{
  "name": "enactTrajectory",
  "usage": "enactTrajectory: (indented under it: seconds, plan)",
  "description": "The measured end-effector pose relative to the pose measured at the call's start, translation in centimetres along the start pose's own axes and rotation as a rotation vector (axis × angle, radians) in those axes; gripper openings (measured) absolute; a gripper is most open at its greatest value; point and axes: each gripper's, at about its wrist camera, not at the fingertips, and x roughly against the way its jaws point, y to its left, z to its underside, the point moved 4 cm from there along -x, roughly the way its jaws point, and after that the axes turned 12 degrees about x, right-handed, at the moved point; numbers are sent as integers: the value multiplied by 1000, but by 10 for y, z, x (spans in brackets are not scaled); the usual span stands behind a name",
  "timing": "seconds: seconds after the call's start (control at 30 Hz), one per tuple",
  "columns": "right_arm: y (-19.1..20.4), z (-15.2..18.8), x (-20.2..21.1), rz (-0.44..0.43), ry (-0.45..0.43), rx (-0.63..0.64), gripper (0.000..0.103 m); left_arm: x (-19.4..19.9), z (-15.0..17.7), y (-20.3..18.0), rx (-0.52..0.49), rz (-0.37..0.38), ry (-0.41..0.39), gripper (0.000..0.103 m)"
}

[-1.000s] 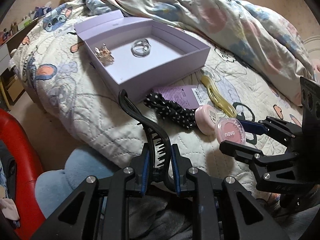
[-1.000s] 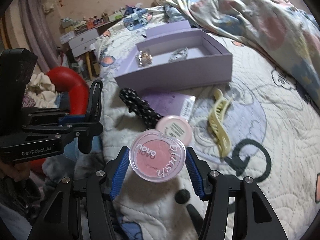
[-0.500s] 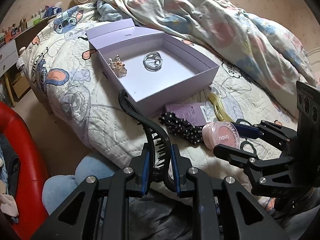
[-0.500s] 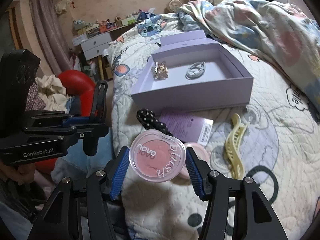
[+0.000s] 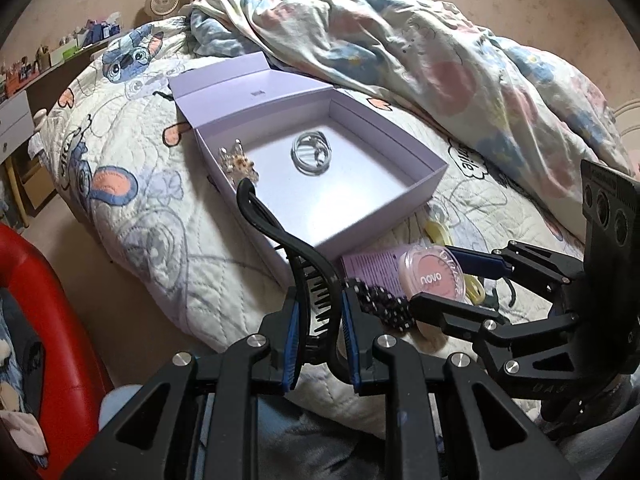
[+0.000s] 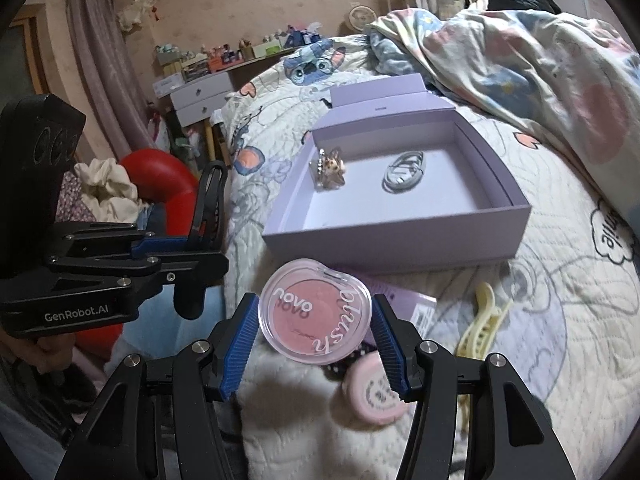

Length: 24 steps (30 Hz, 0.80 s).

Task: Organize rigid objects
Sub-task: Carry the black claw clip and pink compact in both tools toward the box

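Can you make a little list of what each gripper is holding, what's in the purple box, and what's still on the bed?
left gripper: shut on black hair claw clip
right gripper: shut on pink blush compact
purple box: open, holds leopard-print hair clip and coiled white cable
still on bed: yellow hair claw clip, polka-dot scrunchie, second pink compact

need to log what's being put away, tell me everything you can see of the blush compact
The blush compact is a small round case with a clear, glossy plastic lid over pink powder, printed "novo" and "blush" in white, with a small catch on its far edge. It lies roughly flat, tilted slightly toward the camera, clamped by its sides between the blue ribbed pads of the right tongs, lifted above the quilt just short of the open lilac box. Only the pads touch it.
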Motion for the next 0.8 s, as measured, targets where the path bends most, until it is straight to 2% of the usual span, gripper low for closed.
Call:
enactTrajectory:
  seconds: [0.8]
  plan:
    - [-42,-58,-22,-42,-58,22,56,-22,-68,-11,-62,32,-54,20]
